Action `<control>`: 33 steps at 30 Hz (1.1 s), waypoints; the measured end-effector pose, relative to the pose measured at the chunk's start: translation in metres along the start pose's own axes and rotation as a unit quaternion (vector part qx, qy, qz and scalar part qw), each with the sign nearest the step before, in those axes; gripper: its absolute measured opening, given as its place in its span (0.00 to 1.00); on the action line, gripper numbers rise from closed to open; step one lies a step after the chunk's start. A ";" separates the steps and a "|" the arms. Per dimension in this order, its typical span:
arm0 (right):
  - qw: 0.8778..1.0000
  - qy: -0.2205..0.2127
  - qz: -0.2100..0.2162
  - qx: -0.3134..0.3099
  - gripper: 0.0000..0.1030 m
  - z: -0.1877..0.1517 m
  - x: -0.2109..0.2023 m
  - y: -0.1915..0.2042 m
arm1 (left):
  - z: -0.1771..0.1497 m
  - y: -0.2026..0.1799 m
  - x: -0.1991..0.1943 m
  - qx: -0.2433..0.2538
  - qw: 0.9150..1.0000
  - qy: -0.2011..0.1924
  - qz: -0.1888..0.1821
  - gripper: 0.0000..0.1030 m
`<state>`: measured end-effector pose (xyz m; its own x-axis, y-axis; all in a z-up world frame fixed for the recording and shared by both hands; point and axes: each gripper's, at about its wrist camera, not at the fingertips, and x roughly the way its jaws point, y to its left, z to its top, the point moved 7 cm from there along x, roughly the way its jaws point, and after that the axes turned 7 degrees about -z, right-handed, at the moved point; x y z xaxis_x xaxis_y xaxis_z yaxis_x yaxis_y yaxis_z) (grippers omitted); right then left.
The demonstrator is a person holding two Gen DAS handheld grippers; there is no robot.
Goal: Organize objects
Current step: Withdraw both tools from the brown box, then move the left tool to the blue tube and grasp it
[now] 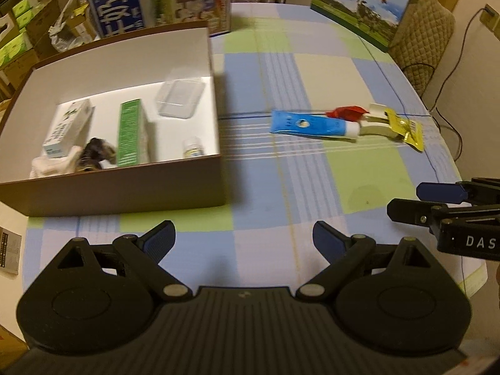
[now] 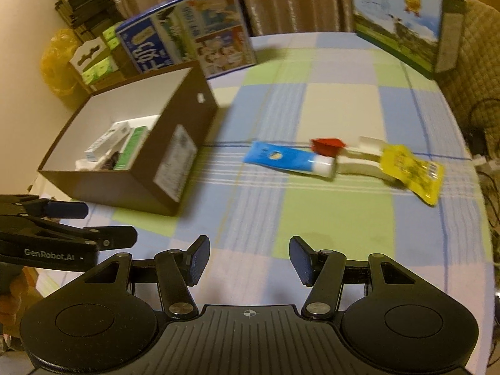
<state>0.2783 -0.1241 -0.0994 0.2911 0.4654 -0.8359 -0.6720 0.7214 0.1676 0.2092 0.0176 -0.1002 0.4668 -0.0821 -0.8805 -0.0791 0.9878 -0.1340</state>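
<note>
A brown cardboard box (image 1: 125, 184) (image 2: 131, 184) stands open at the table's left, holding a white carton (image 1: 67, 128), a green carton (image 1: 129, 131), a clear plastic tray (image 1: 179, 98), a small bottle (image 1: 193, 148) and a dark crumpled item (image 1: 95, 154). On the checked cloth to the right lie a blue tube (image 1: 309, 125) (image 2: 287, 157), a red wrapper (image 1: 345, 113) (image 2: 326, 147), a white tool (image 1: 375, 115) (image 2: 359, 156) and a yellow sachet (image 1: 406, 128) (image 2: 412, 170). My left gripper (image 1: 243, 239) is open and empty above the near cloth. My right gripper (image 2: 248, 261) is open too, short of the tube.
Two large printed cartons (image 1: 156, 0) (image 1: 365, 6) stand at the back of the round table. A quilted chair (image 1: 422, 43) and cables (image 1: 450, 125) are off to the right. Stacked boxes (image 1: 22, 25) sit beyond the left edge. The right gripper's fingers (image 1: 443, 192) reach into the left wrist view.
</note>
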 end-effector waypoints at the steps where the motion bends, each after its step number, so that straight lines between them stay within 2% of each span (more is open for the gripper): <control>1: 1.000 0.001 -0.003 0.003 0.52 -0.001 -0.001 -0.006 | 0.000 -0.005 0.002 0.002 1.000 0.001 -0.001 0.90; 18: 0.995 0.005 -0.085 0.049 0.52 -0.022 -0.006 -0.116 | 0.015 -0.074 0.053 0.009 0.999 0.021 -0.038 0.90; 25: 0.992 0.003 -0.106 0.074 0.52 -0.022 -0.006 -0.153 | 0.041 -0.085 0.093 -0.011 1.000 0.026 -0.014 0.90; 33: 0.985 0.005 -0.139 0.107 0.52 -0.020 -0.004 -0.196 | 0.081 -0.070 0.137 -0.060 0.998 0.018 0.025 0.90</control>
<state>0.3954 -0.2774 -0.1391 0.4364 0.2312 -0.8695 -0.4082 0.9121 0.0377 0.3500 -0.0518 -0.1743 0.4277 -0.0398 -0.9030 -0.2068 0.9682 -0.1406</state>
